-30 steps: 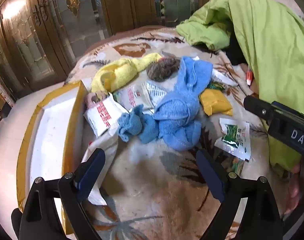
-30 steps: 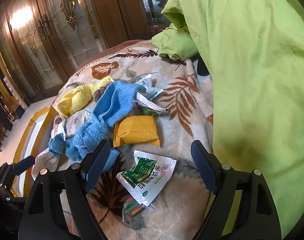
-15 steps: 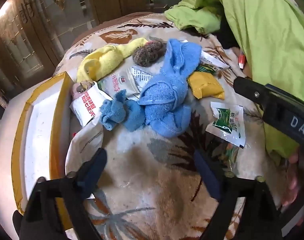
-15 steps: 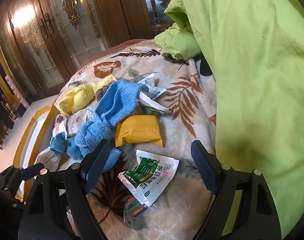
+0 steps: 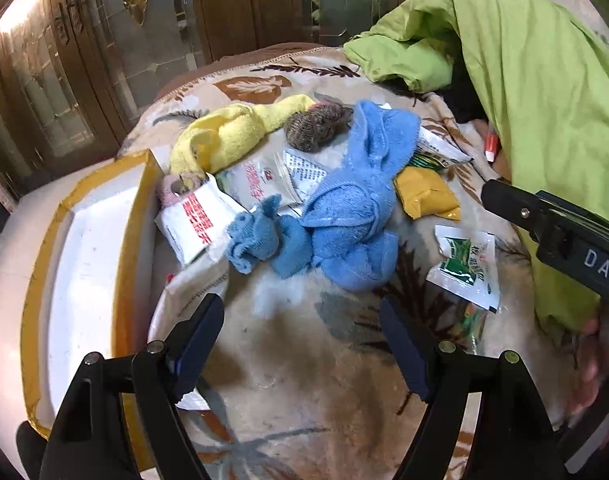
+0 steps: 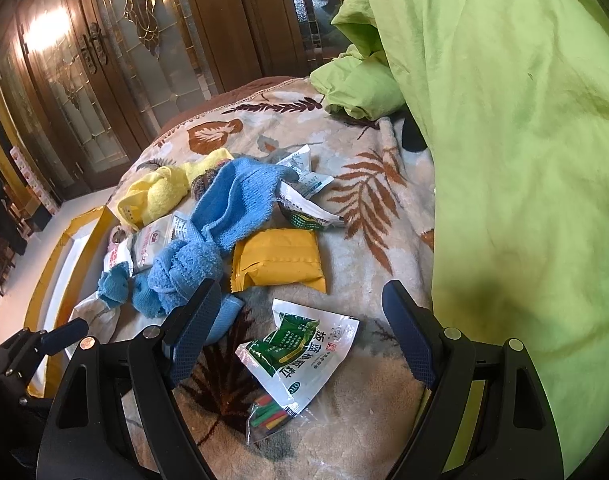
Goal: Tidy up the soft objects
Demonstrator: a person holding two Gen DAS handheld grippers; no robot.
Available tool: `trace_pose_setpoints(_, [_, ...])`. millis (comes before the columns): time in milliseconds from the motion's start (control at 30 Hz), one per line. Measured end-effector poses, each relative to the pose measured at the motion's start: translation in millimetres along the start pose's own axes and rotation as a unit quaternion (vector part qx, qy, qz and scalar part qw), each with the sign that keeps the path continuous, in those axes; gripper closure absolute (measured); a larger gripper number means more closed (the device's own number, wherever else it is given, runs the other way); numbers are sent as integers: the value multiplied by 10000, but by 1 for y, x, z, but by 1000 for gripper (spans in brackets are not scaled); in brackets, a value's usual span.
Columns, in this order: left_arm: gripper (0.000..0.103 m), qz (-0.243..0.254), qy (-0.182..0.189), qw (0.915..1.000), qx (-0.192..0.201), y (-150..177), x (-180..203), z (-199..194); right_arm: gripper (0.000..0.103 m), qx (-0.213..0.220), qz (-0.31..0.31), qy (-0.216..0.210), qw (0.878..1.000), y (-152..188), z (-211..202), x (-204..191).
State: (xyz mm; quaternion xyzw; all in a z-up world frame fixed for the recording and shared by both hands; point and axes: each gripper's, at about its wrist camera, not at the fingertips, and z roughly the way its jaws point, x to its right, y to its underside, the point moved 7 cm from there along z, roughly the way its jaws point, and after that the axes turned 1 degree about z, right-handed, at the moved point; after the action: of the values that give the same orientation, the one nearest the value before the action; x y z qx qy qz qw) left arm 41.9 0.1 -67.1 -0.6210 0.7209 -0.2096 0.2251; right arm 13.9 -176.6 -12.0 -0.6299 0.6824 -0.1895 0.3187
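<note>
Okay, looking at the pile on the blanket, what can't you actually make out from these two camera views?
- Brown knitted item: left view shows it partly; in the right view the blue towel covers most of it.
- Pink item: mostly under a white packet.
- Red-tipped object: mostly hidden by the green cloth.

My left gripper: jaws just closed slightly, nothing between them, wide gap remains. Its view of knotted blue terry towel tilted briefly, then returned.
</note>
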Motion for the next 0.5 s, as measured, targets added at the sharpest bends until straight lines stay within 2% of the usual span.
trace_pose_setpoints(500, [22,20,-201,9998,46,-1,-8,5,19,48,-95,-43,9999,-2,0,-4])
